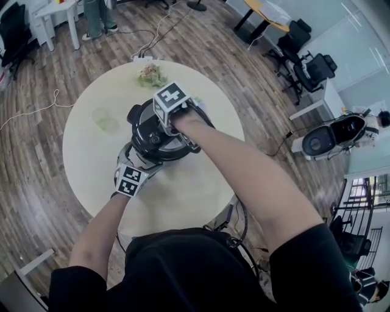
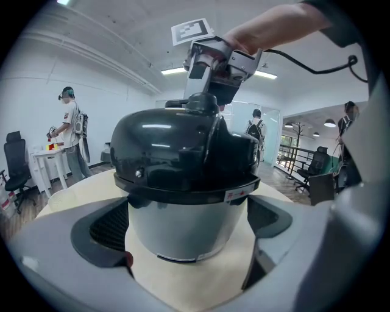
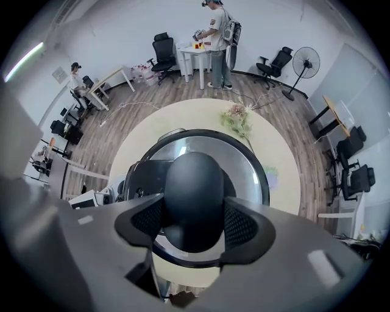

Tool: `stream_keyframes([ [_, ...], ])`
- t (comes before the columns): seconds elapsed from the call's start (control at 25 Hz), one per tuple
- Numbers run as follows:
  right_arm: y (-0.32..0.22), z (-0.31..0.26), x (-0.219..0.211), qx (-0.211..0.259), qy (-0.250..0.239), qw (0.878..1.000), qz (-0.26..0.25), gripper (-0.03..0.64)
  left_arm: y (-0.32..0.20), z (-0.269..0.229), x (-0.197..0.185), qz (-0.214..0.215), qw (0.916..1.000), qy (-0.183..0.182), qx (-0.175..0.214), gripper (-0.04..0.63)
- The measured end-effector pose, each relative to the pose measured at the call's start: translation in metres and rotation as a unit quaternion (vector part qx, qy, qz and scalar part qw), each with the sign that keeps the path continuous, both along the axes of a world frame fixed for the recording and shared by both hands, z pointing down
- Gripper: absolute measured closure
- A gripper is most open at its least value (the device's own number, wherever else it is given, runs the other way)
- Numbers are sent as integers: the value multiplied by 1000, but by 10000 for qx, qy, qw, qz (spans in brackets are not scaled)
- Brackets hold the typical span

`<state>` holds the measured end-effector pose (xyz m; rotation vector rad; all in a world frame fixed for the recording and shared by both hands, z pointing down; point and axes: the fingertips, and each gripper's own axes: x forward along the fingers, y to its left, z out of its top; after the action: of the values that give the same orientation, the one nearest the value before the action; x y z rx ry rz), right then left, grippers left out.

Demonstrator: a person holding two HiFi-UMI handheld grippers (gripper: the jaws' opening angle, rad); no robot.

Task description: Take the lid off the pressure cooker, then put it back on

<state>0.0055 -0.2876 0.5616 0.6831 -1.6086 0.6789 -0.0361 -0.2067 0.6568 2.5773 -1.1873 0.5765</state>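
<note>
Right gripper view: the right gripper pinches the rounded black knob of the glossy black domed lid, seated on the silver cooker pot on a round cream table. The left gripper seemingly presses its jaws against the pot's sides.

A large open office with a wood-plank floor and white walls. A round cream table stands in the middle. Beyond it, a person stands beside a small white table. Black office chairs sit on the right, near a white desk and a yellow-topped desk. Cables trail over the floor. A pedestal fan stands near the wall. Strip lights glow on the white ceiling. A coat stand rises beside a railing.
</note>
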Motion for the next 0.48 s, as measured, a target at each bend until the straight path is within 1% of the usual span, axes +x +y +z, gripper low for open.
stream_keyframes([
  [0.2, -1, -1, -1, 35, 47, 9991, -417, 330, 0, -1, 0, 3, 10000, -9, 11, 9],
  [0.48, 2, -1, 1, 61, 144, 9899, -1406, 327, -1, 2, 2, 9, 10000, 10, 16, 9],
])
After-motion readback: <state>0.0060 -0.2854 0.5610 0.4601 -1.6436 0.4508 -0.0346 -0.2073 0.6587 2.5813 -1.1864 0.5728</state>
